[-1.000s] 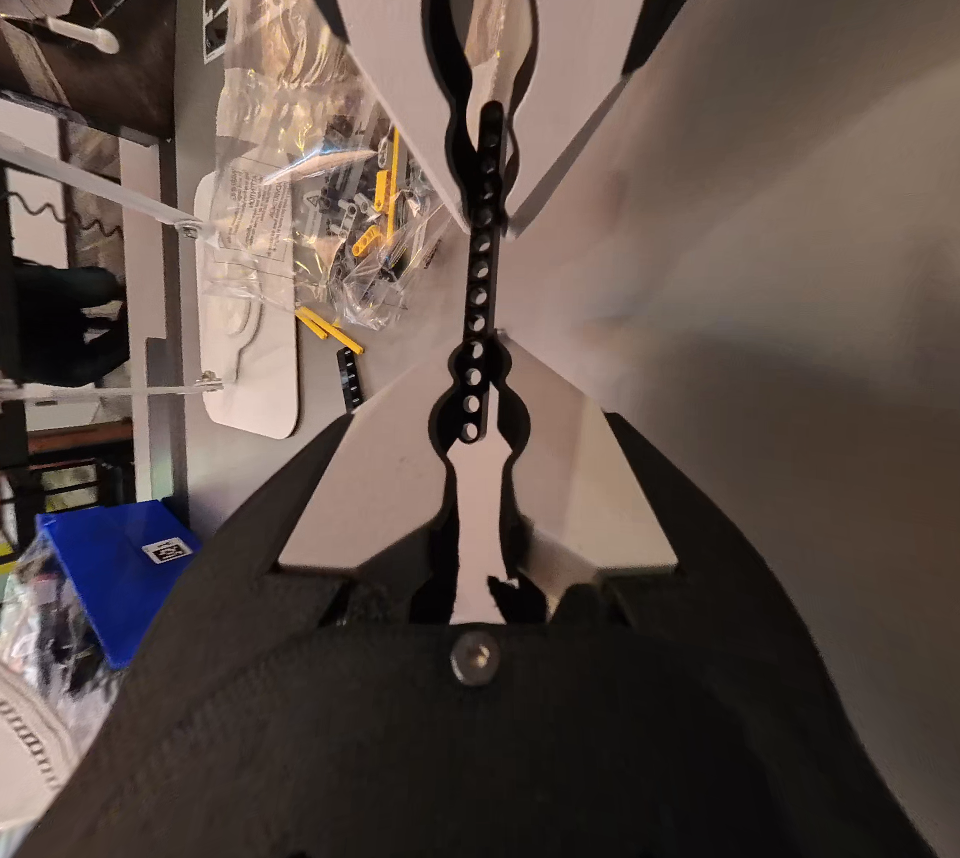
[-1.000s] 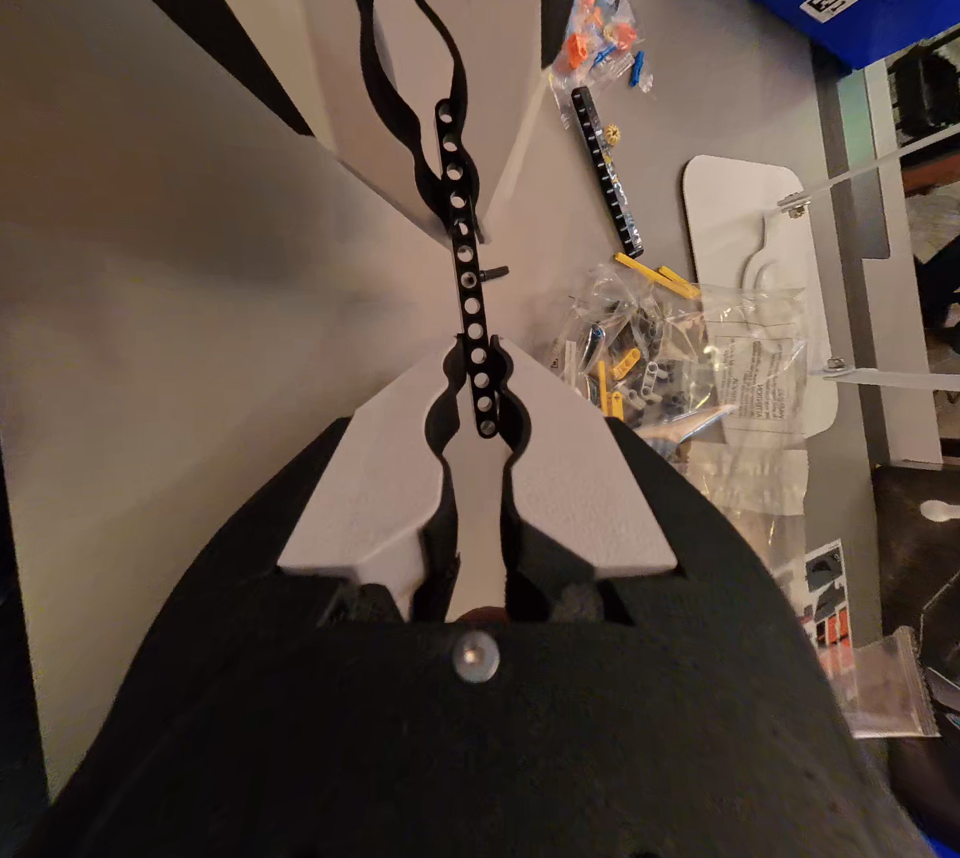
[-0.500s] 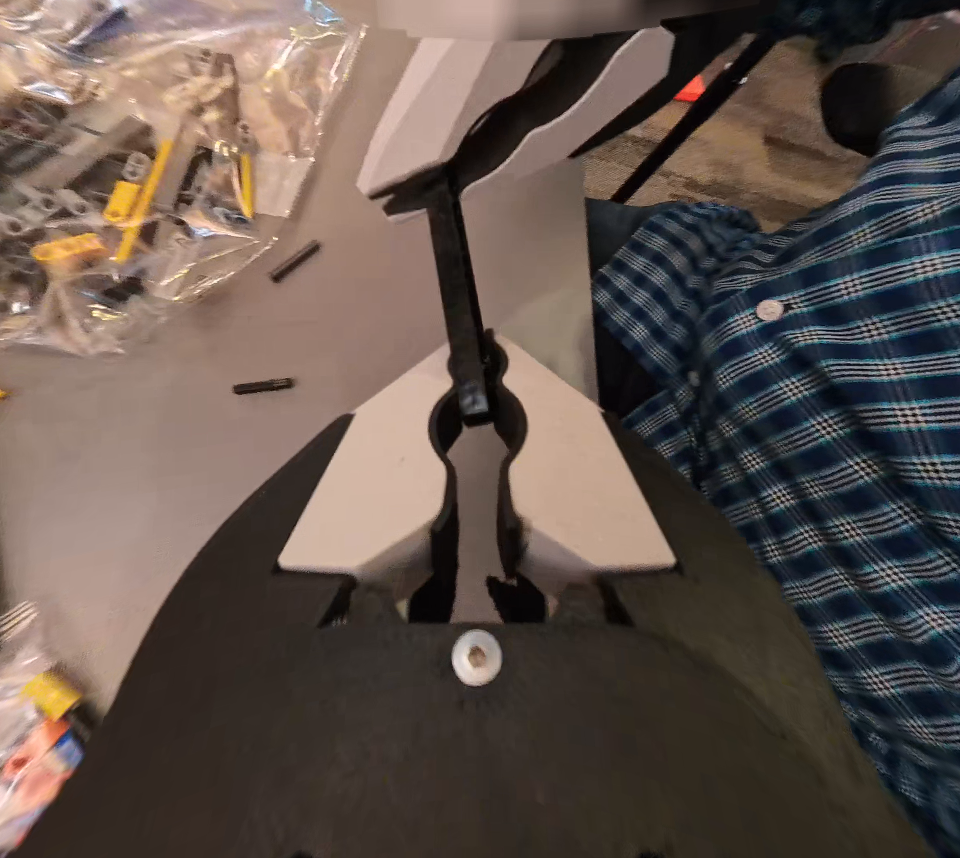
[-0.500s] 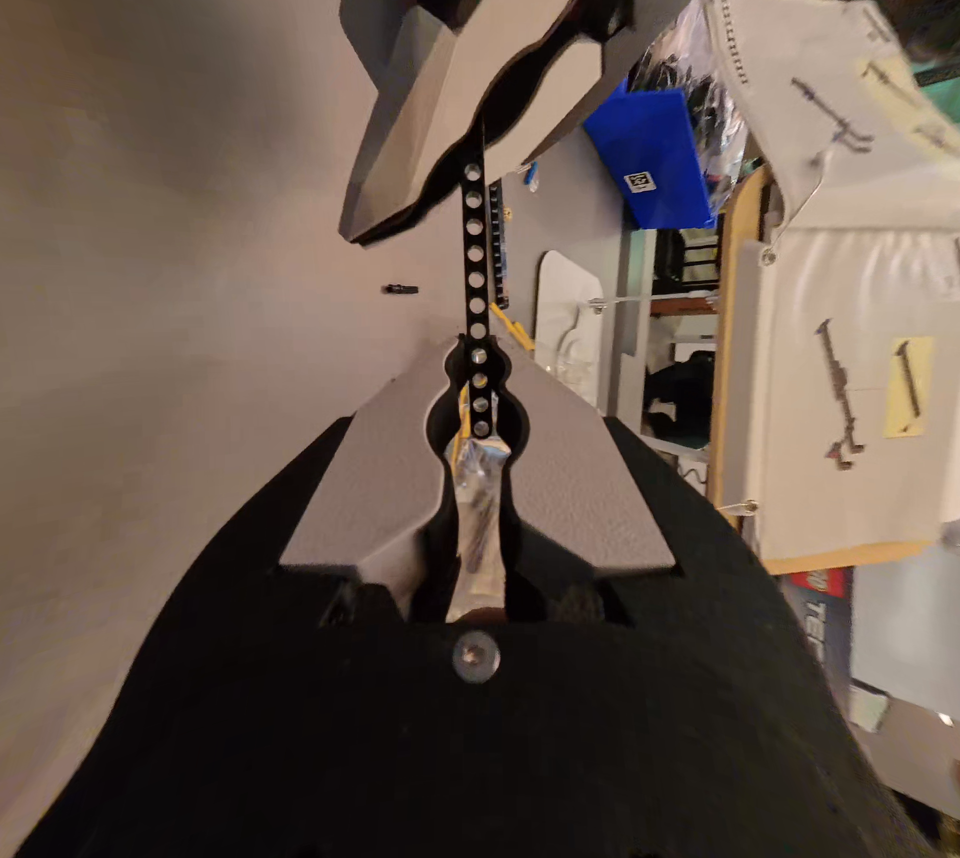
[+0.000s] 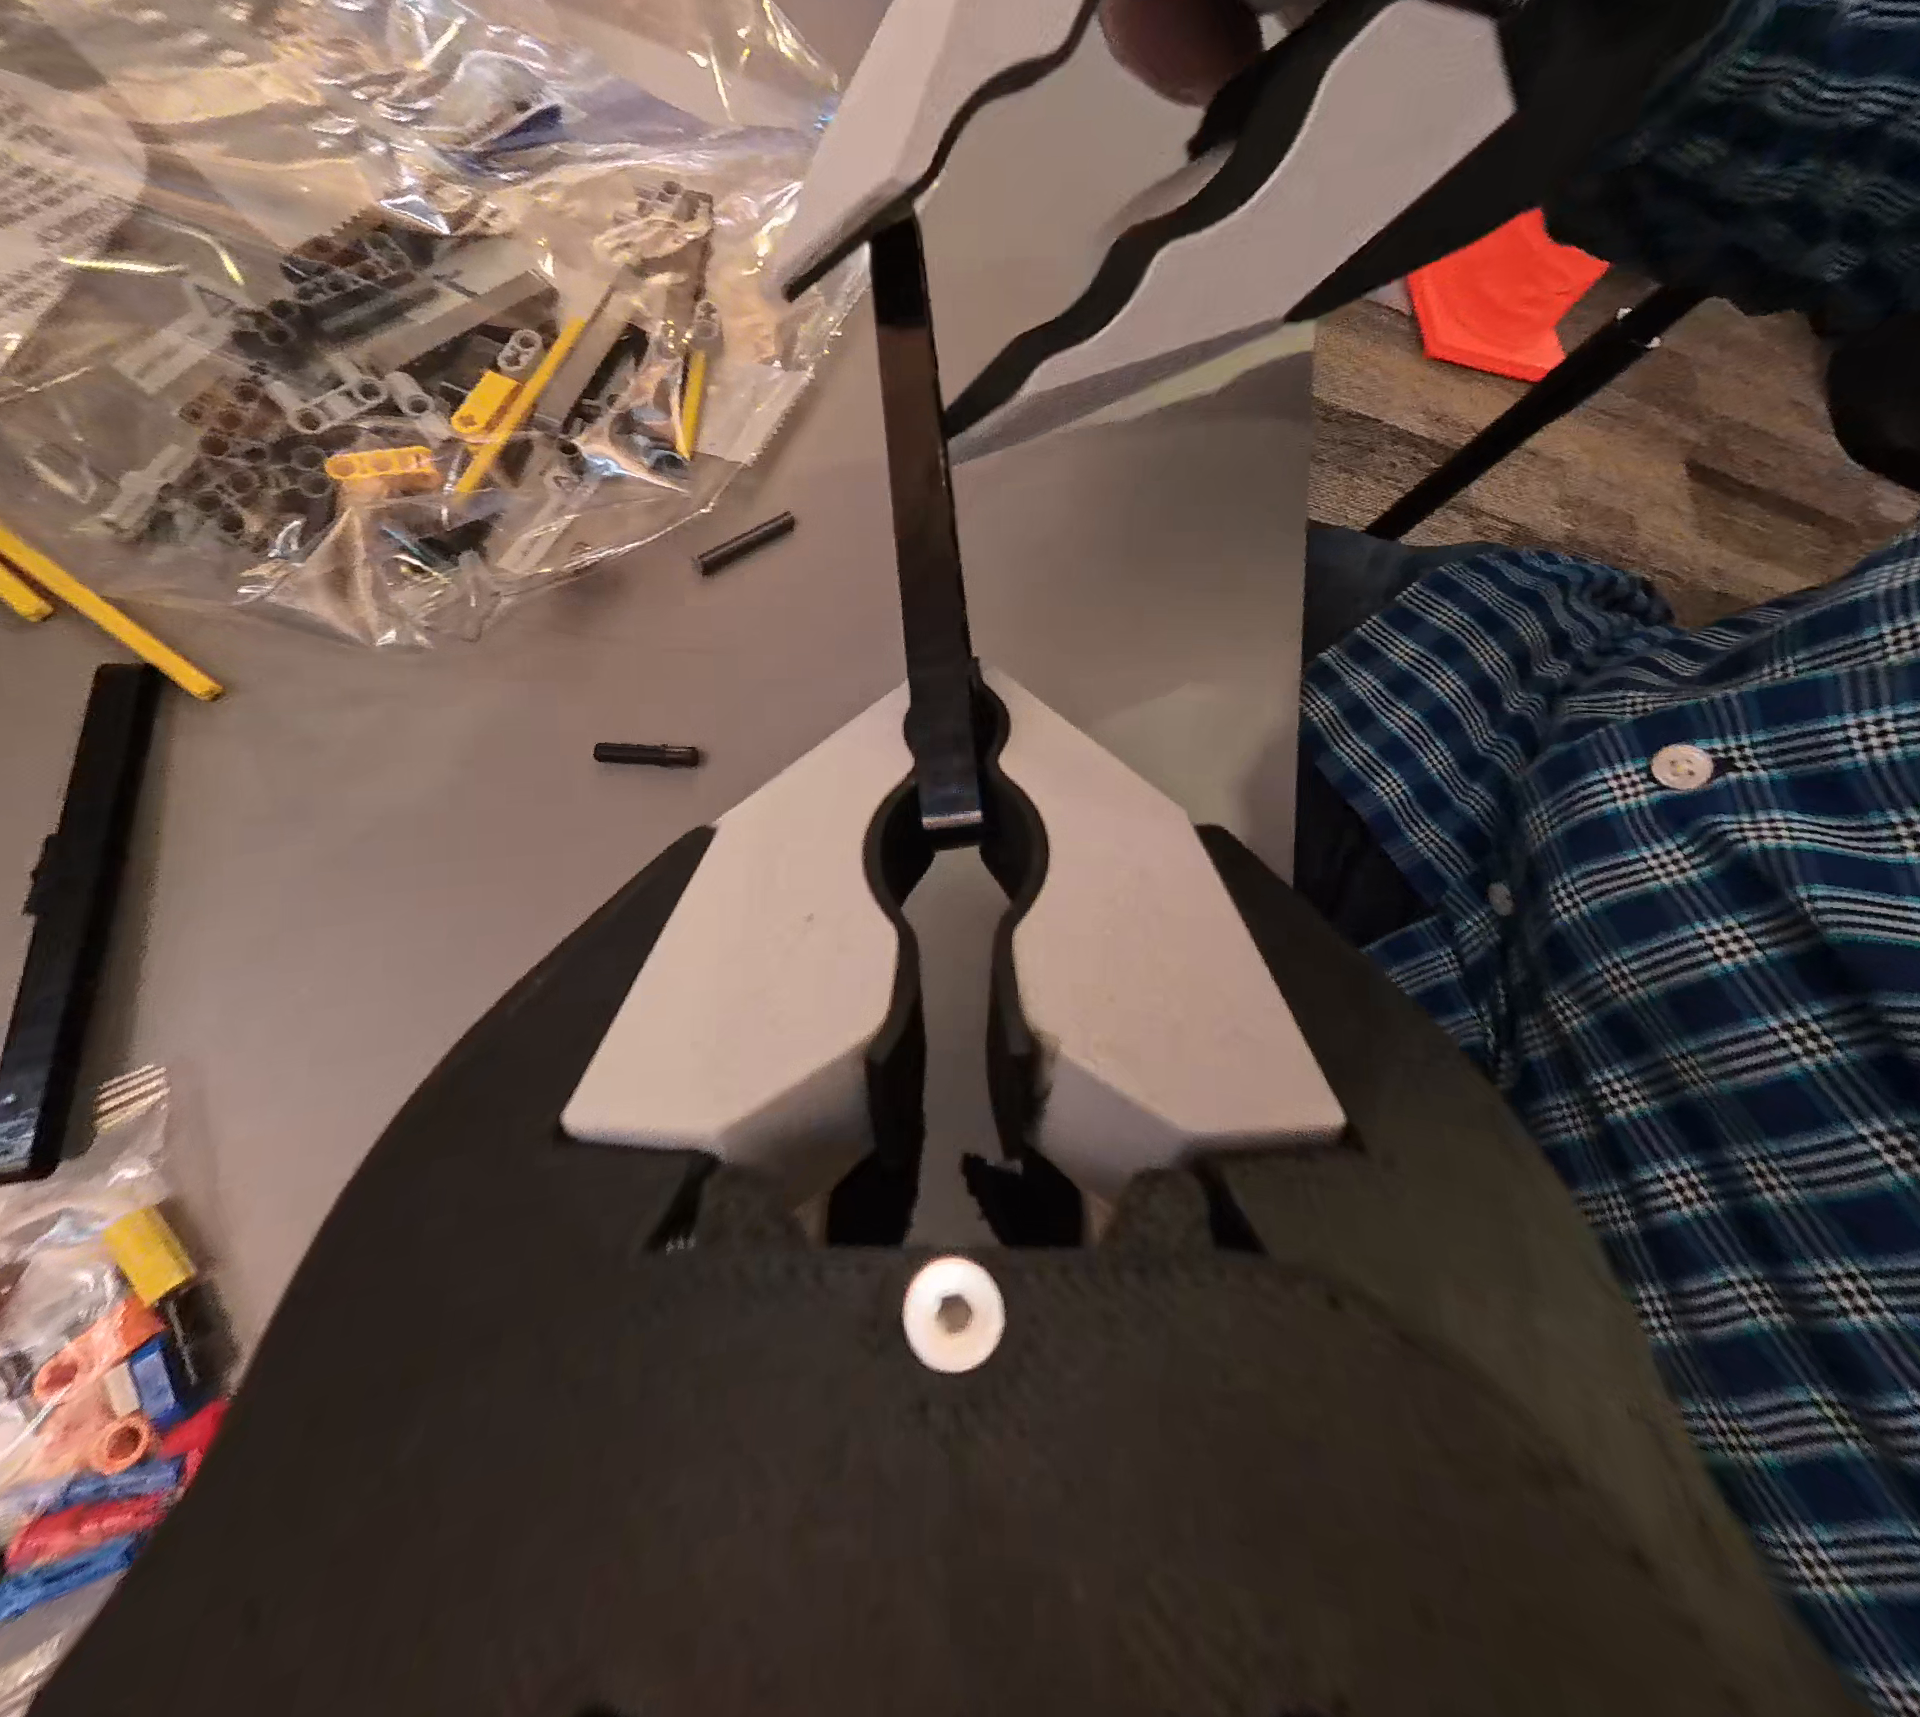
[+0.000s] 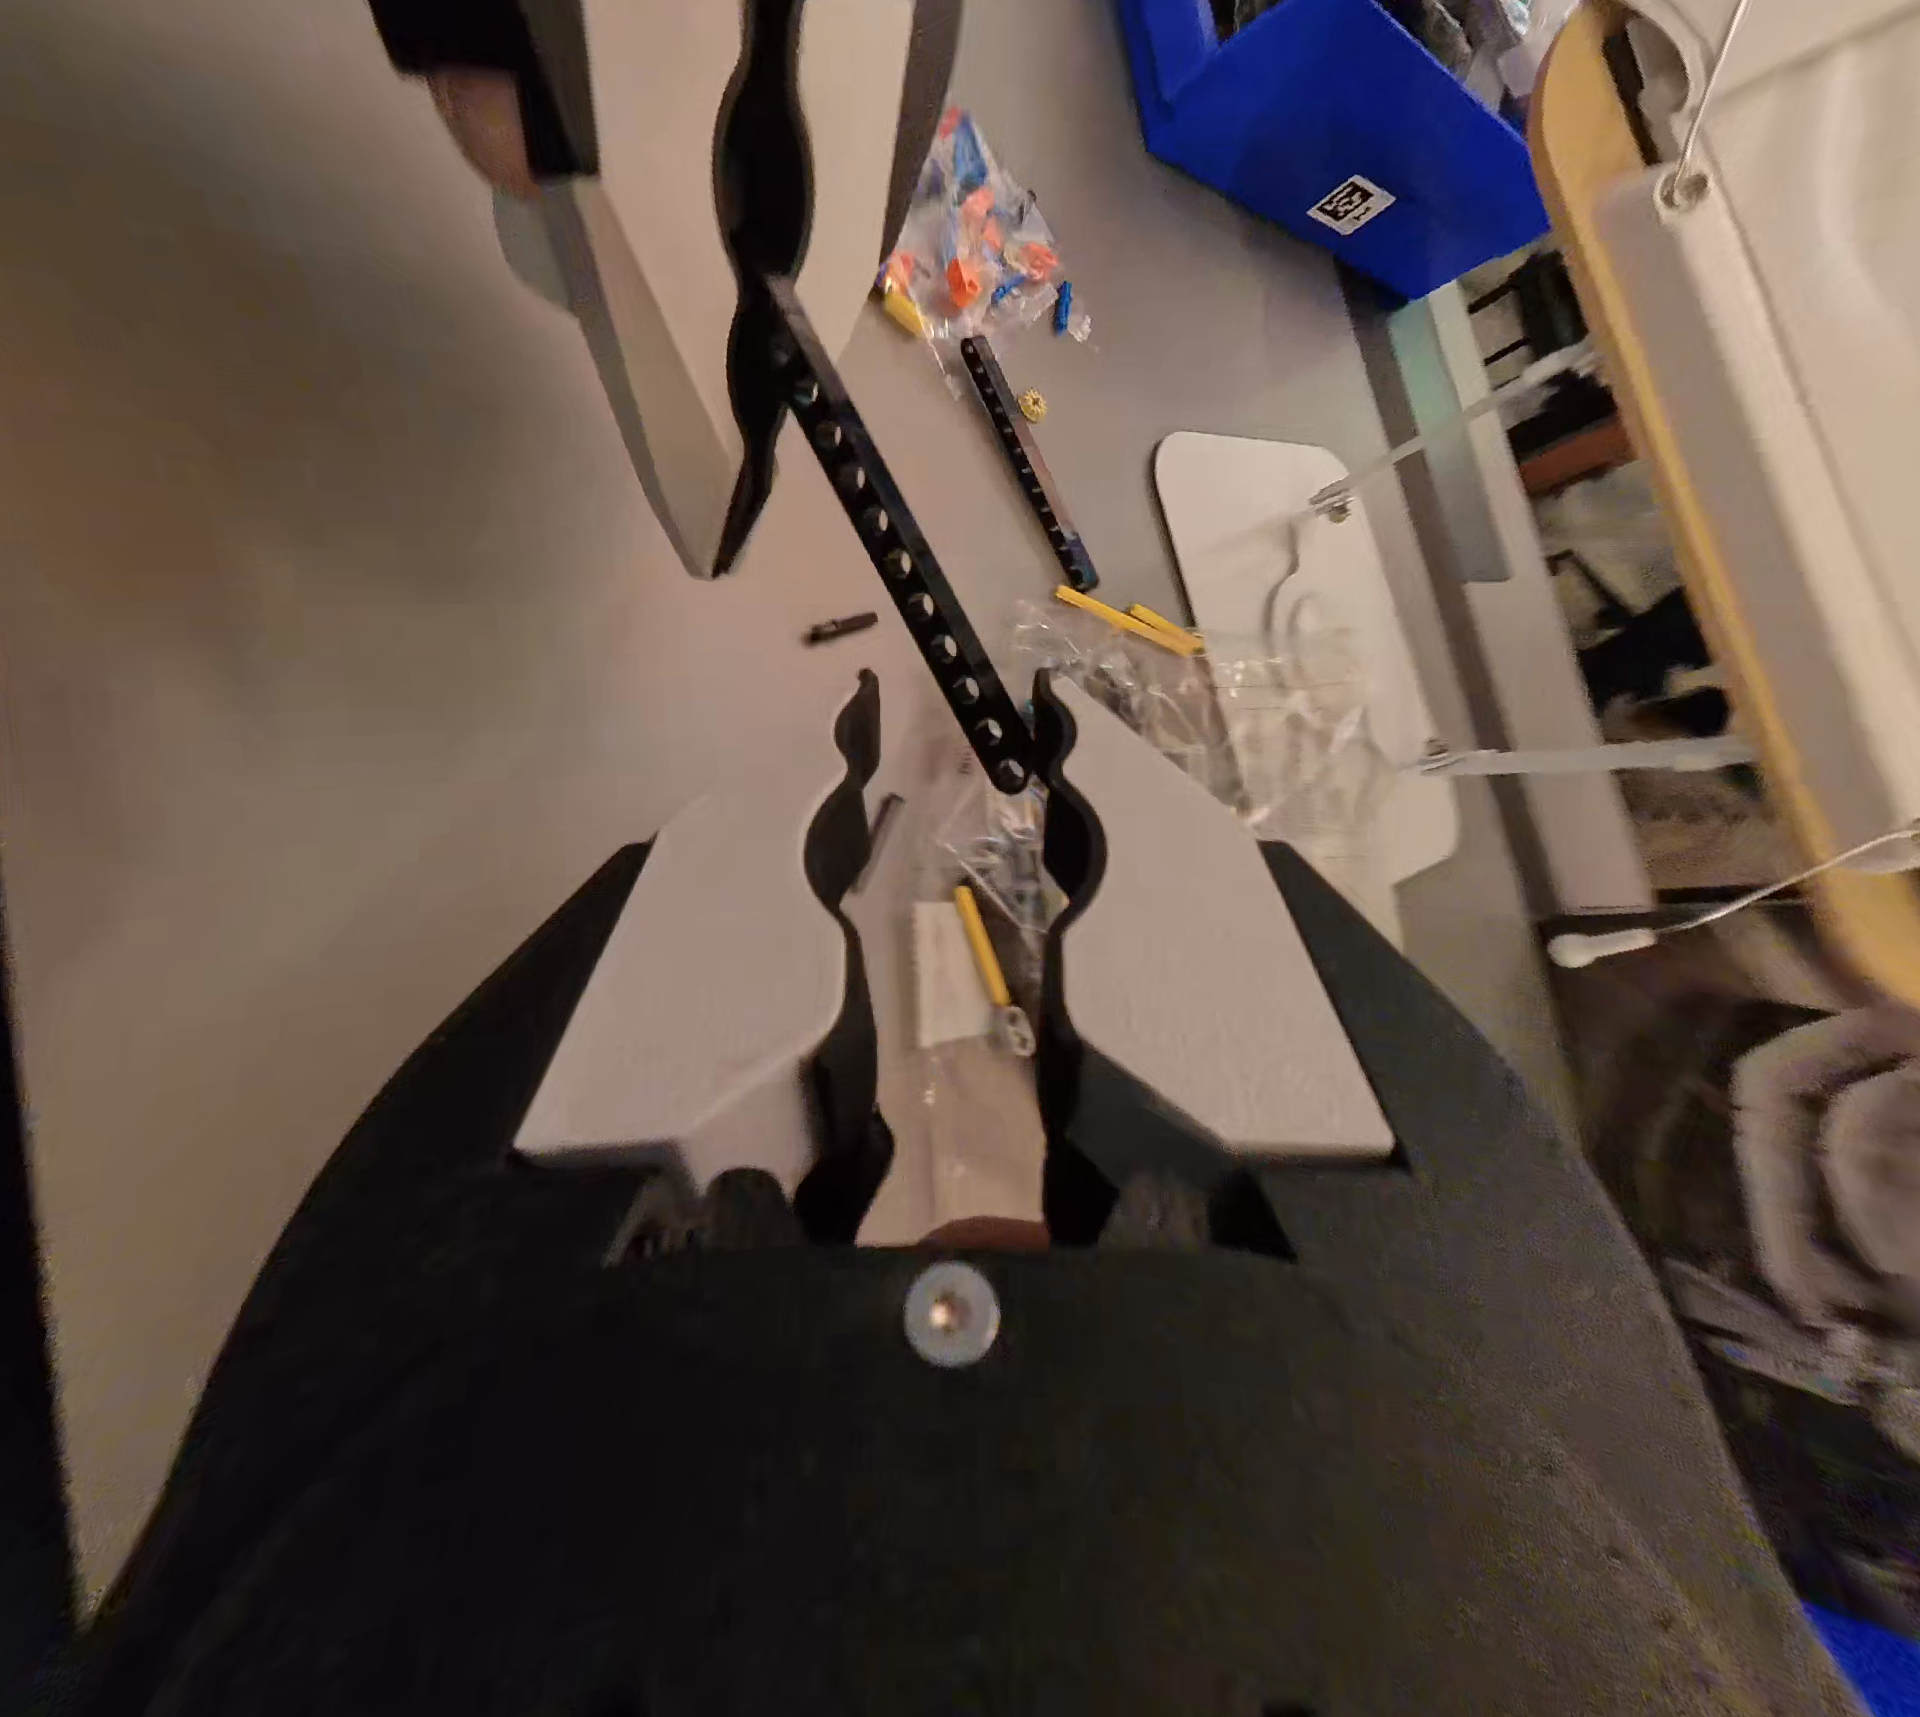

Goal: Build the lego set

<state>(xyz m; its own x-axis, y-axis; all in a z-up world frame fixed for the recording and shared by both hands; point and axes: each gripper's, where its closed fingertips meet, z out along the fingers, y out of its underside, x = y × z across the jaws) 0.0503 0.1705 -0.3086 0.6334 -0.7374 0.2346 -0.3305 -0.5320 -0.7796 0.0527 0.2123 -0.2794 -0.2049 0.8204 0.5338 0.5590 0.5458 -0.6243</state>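
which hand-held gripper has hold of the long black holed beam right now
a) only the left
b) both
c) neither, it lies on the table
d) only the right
a: the left hand-held gripper is shut on the black beam, while the right hand-held gripper stands open, the beam's end only lying against one finger.

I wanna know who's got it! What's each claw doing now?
Left gripper: shut on the black beam.
Right gripper: open; the beam touches one finger.
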